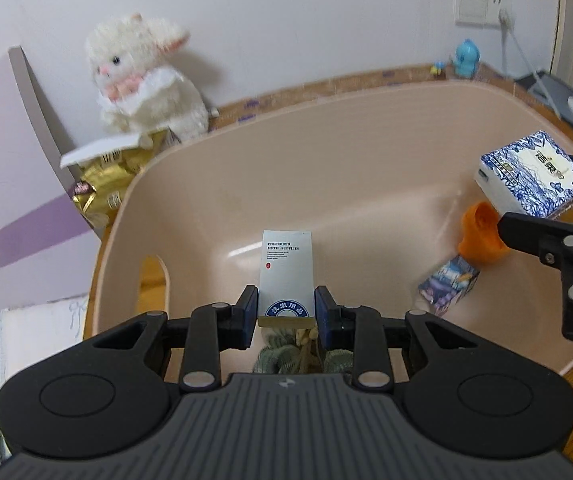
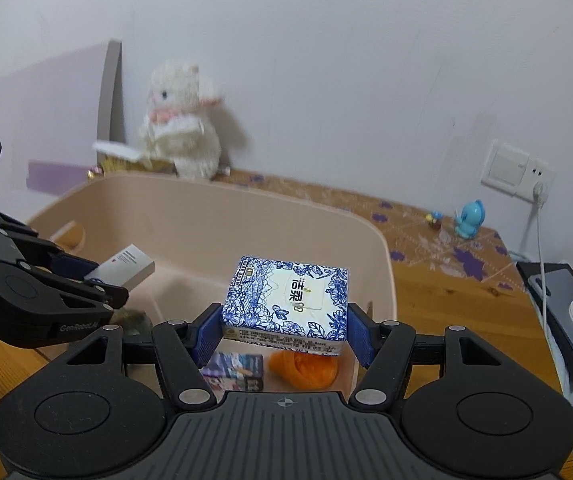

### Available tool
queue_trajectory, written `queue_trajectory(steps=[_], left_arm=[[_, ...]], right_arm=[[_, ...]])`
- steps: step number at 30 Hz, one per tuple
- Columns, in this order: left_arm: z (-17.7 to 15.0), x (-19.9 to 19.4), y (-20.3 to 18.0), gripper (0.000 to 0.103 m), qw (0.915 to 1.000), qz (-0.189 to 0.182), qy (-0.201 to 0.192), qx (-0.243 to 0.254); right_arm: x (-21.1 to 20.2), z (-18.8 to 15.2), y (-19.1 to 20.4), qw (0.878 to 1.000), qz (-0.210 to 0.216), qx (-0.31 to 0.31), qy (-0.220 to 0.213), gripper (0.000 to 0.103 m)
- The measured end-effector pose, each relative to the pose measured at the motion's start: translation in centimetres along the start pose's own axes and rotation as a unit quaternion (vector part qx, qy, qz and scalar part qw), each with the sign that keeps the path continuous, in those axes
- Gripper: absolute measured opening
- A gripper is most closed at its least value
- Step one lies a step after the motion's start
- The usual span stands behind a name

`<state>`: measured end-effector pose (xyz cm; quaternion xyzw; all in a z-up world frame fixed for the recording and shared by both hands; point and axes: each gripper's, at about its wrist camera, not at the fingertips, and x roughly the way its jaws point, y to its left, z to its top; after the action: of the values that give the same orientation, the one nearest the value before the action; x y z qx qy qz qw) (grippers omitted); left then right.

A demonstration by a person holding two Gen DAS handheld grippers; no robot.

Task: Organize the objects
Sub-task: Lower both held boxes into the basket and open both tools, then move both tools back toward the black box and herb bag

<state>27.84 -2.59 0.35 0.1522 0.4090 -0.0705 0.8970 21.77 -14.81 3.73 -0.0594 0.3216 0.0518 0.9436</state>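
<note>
My left gripper (image 1: 285,312) — clamped on a white box (image 1: 285,276), held over the bin (image 1: 326,152). My right gripper (image 2: 284,330) — clamped on a tissue pack (image 2: 286,304); below it in the bin, an orange cup (image 2: 304,370) beside a small carton (image 2: 236,370).

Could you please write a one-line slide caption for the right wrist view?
Right gripper holds a blue-patterned tissue pack above the beige bin.

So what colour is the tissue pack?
White with blue flowers, tissue pack; clearest in right wrist view.
</note>
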Motion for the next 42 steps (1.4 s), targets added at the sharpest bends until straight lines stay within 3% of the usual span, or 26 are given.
queue_trajectory(steps=[6,10,12,19,30,38,42], left_arm=[[-0.2,0.6,0.2,0.033,0.9998,-0.009,0.019,0.001],[-0.2,0.1,0.5,0.038,0.9998,-0.014,0.008,-0.008],[-0.3,-0.6,0.7,0.06,0.9998,-0.015,-0.003,-0.014],[-0.3,-4.2,1.2,0.073,0.9987,-0.009,-0.048,-0.017],[-3.1,-10.3,2.5,0.08,0.9959,-0.006,-0.084,-0.033],[-5.8,-12.9,2.8,0.08,0.9959,0.001,-0.086,-0.028],[-7.3,-13.3,3.0,0.08,0.9963,0.0,-0.081,-0.028]], right_arm=[[1.5,-0.4,0.5,1.0,-0.009,-0.021,0.019,0.062],[1.6,-0.4,0.2,1.0,-0.001,-0.006,0.016,0.068],[0.9,-0.3,0.0,1.0,0.004,0.003,0.008,0.07],[-2.5,0.2,-0.1,0.999,-0.002,0.008,-0.033,0.078],[-9.1,-0.5,0.1,0.997,0.009,0.022,-0.078,0.089],[-11.6,-2.7,1.3,0.997,0.019,0.019,-0.073,0.091],[-12.5,-3.9,1.9,0.997,0.014,0.009,-0.071,0.096]])
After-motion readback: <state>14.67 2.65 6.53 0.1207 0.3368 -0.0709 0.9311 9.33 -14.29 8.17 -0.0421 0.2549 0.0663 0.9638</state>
